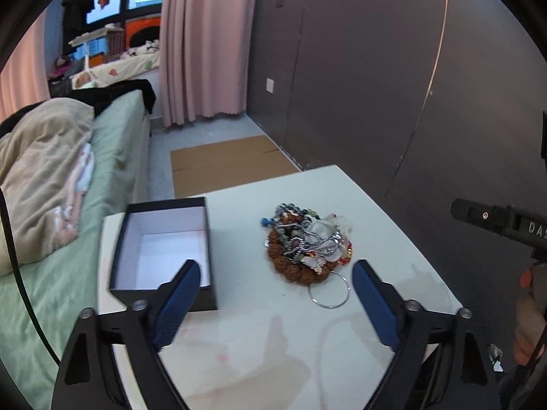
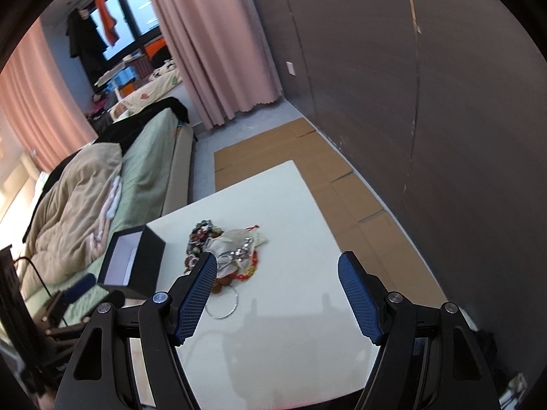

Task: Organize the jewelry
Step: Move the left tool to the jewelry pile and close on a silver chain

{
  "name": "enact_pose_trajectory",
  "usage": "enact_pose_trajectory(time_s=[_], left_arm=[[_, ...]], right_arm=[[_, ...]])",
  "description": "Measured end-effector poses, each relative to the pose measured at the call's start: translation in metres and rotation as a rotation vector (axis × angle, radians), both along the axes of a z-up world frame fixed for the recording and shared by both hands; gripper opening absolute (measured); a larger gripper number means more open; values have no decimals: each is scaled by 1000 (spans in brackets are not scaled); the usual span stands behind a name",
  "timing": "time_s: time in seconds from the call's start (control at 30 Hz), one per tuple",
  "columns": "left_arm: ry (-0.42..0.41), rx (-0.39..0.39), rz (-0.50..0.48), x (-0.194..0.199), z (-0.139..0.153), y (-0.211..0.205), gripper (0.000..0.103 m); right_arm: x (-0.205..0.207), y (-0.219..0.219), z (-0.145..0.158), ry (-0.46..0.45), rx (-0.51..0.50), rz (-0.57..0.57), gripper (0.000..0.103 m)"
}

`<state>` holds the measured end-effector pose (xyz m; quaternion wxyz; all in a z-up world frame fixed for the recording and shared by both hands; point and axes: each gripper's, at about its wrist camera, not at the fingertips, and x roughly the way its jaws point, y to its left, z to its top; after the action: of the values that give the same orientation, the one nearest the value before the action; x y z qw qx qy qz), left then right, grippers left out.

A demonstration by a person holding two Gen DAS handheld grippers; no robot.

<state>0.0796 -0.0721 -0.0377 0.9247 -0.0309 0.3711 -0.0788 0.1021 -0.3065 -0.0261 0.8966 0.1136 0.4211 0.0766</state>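
Observation:
A tangled pile of jewelry lies on the white table: brown bead bracelet, silver chains, coloured beads, with a thin silver hoop at its near edge. An open, empty black box with white lining stands to its left. My left gripper is open and empty, held above the table just short of the pile and box. In the right wrist view the pile, hoop and box show too. My right gripper is open and empty, right of the pile.
A bed with green sheet and beige blanket runs along the table's left side. A dark wall stands behind and to the right. Flattened cardboard lies on the floor beyond the table. The right gripper's body shows at the right edge.

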Motion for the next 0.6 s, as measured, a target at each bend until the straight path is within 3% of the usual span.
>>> enact_pose_trajectory(time_s=[0.43,0.6], left_arm=[[84,-2,-51,45,-28,-29,51],[114,9,-40,64,-41,-35,48]], right_arm=[[24,-19,-17,72,65,-19,73],[32,-19,-19,82,75,-9,73]])
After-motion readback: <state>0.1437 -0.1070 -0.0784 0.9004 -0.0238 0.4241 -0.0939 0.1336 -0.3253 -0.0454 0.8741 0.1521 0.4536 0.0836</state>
